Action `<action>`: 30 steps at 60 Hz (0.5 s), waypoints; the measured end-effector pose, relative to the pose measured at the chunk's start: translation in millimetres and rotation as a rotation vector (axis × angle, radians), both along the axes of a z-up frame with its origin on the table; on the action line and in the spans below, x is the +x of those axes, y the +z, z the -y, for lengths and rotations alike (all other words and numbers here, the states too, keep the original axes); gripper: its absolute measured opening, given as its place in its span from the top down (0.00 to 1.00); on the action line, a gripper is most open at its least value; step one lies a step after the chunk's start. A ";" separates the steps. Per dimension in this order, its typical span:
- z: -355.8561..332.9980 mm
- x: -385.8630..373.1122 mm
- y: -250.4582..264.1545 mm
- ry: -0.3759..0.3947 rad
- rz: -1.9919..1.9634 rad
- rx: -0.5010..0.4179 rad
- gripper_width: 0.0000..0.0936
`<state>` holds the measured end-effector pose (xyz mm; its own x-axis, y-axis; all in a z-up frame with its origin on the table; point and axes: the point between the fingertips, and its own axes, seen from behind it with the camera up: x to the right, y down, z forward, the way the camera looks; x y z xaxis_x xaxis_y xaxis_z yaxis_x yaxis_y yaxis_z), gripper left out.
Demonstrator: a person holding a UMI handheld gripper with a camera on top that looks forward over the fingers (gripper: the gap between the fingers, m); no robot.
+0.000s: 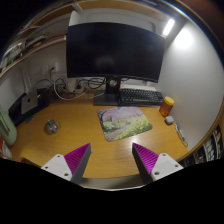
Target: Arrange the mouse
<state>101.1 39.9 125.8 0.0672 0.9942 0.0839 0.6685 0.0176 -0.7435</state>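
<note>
The gripper (110, 160) hangs with jaws released, holding nothing. The mouse (169, 120) (near the tabletop's (70, 125) right edge) lies untouched beside the mousepad (124, 123), so arranging seems unstarted.

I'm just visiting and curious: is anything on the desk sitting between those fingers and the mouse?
Nothing visible does. The open fingers hover over bare desk, and the mouse lies beyond them beside the mouse pad, with only bare wood between.
</note>
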 end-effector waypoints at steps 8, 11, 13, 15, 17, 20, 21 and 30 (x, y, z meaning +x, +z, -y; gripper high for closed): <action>9.2 2.1 -11.9 0.007 0.016 -0.004 0.09; 15.5 2.1 -15.8 0.017 0.020 -0.007 0.08; 21.0 2.5 -18.3 0.024 0.024 -0.010 0.08; 28.2 2.9 -20.5 0.032 0.028 -0.015 0.09; 37.9 1.8 -23.0 0.039 0.029 -0.019 0.09; 51.9 2.5 -24.3 0.057 0.035 -0.029 0.09; 57.4 2.6 -25.0 0.063 0.037 -0.032 0.09; 113.8 0.0 -33.3 0.128 0.049 -0.048 0.08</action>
<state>101.1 -73.9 92.6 -0.0636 0.9973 0.0366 0.6984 0.0707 -0.7122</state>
